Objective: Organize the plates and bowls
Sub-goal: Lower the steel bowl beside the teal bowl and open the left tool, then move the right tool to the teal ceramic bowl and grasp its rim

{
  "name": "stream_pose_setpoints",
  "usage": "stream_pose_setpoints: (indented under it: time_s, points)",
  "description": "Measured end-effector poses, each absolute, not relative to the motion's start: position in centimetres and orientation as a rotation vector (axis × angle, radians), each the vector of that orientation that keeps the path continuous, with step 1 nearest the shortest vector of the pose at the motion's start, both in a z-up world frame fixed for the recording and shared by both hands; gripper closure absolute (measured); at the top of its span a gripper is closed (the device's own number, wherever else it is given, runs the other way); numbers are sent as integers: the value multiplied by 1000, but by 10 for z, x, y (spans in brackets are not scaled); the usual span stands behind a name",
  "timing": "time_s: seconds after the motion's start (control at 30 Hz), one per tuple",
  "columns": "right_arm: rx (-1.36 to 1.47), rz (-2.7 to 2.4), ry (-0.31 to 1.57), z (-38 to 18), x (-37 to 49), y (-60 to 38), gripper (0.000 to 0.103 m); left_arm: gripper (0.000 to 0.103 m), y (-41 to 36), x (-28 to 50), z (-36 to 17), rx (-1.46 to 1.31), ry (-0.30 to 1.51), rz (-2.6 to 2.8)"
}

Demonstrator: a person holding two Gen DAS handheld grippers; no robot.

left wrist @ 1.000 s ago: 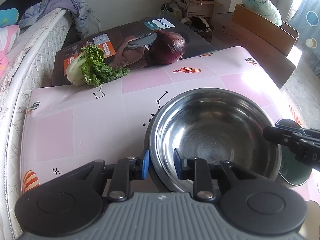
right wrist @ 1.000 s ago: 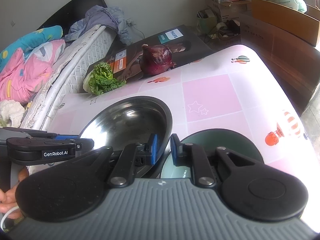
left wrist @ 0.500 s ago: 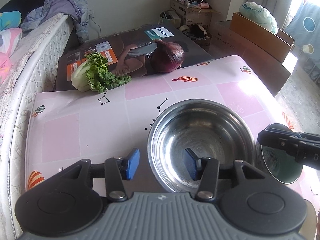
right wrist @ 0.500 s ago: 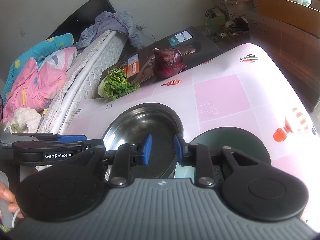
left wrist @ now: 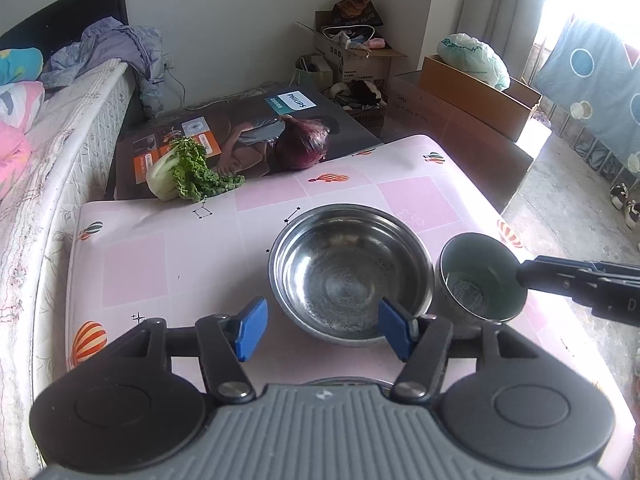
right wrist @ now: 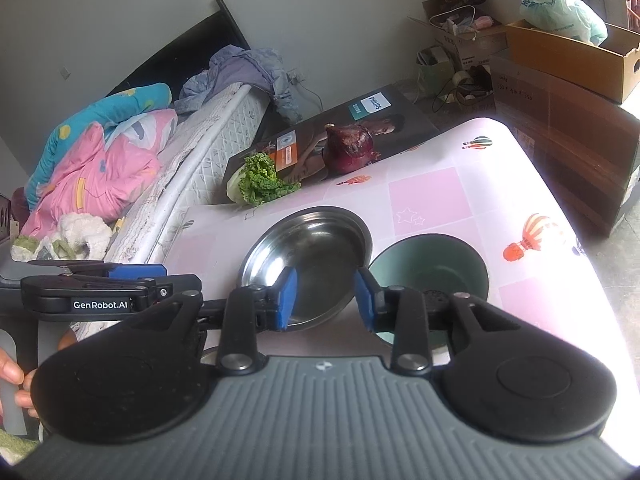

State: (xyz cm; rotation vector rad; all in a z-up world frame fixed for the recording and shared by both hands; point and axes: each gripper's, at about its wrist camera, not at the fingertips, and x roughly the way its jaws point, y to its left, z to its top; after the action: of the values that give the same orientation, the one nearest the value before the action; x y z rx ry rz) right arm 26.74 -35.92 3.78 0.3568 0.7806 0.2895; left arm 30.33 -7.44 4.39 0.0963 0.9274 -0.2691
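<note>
**Both tools let go of the steel bowl and draw back**

1 second ago each tool pinched the rim of the steel bowl [left wrist: 352, 272]: the left tool [left wrist: 322, 330] at the near edge, the right tool [right wrist: 325, 300] at the side next to the green bowl [right wrist: 430, 270]. Now both sets of blue pads stand spread wide and grip nothing. The left tool's pads sit either side of the bowl's near rim but clear of it, and both cameras show more of the counter [left wrist: 168, 264] than before, so the tools have pulled back and up.

The steel bowl rests flat on the pink counter, near its middle, with the green bowl just beside it on the right; whether the 2 rims touch is hard to tell. A lettuce [left wrist: 186, 170] and a red onion [left wrist: 302, 146] lie at the far edge, well apart from the bowls.

The release suggests that placing the steel bowl is done. The 2 bowls sit side by side, not nested, so some sorting probably remains.
</note>
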Motion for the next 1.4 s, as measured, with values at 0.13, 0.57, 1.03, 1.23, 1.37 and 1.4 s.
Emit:
stream_pose_setpoints:
  time_s: [0.13,0.57,1.03,1.23,1.37,1.4]
  points:
    - [352,268,769,49,236,-371,66,38,-82,280,52,99,921,-304]
    - [364,221,741,59,167,-411,59,28,-117,234,55,117,920,-387]
    - [435,195,744,41,143,-456,59,28,-154,227,43,131,938,-419]
    - [454,182,752,32,143,-469,59,28,-163,235,35,120,955,-416]
    - [465,176,757,25,145,-474,59,29,-167,239,31,121,955,-417]
    - [469,175,760,23,146,-476,59,29,-169,240,29,122,954,-421]
